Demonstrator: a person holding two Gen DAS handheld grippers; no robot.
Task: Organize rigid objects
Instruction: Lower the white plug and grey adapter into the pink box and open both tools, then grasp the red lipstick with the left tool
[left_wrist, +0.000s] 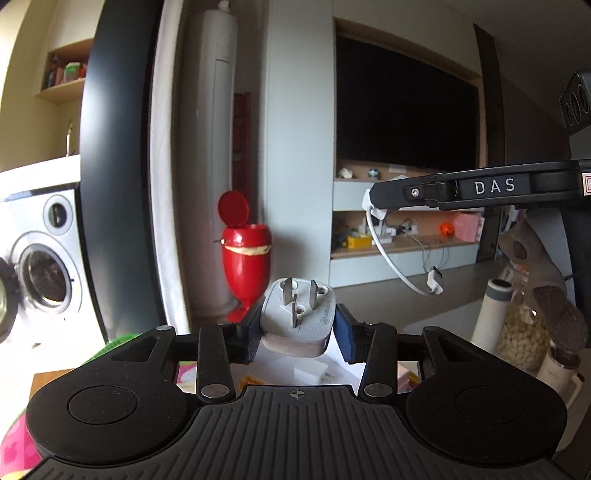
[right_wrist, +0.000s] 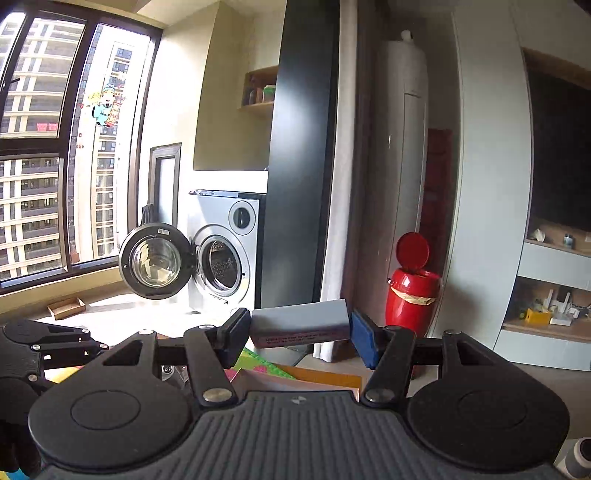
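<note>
Left tongs (left_wrist: 298, 334): squeezing a white plug (left_wrist: 298, 320), prongs pointing away.
Right tongs (right_wrist: 300, 338): squeezing a grey block (right_wrist: 300, 324); its small print is too blurry to read.
Writing: "DAS" on the right tongs (left_wrist: 495, 185).

both wrist views face level across the room, sharing the red bin (left_wrist: 246, 258) (right_wrist: 413, 295) and washing machine (left_wrist: 40, 258) (right_wrist: 225, 254).

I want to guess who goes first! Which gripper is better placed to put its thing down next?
Hard to call: both are full and raised. Left gripper clamps the plug adapter; right gripper clamps a grey block. Perhaps left.
</note>
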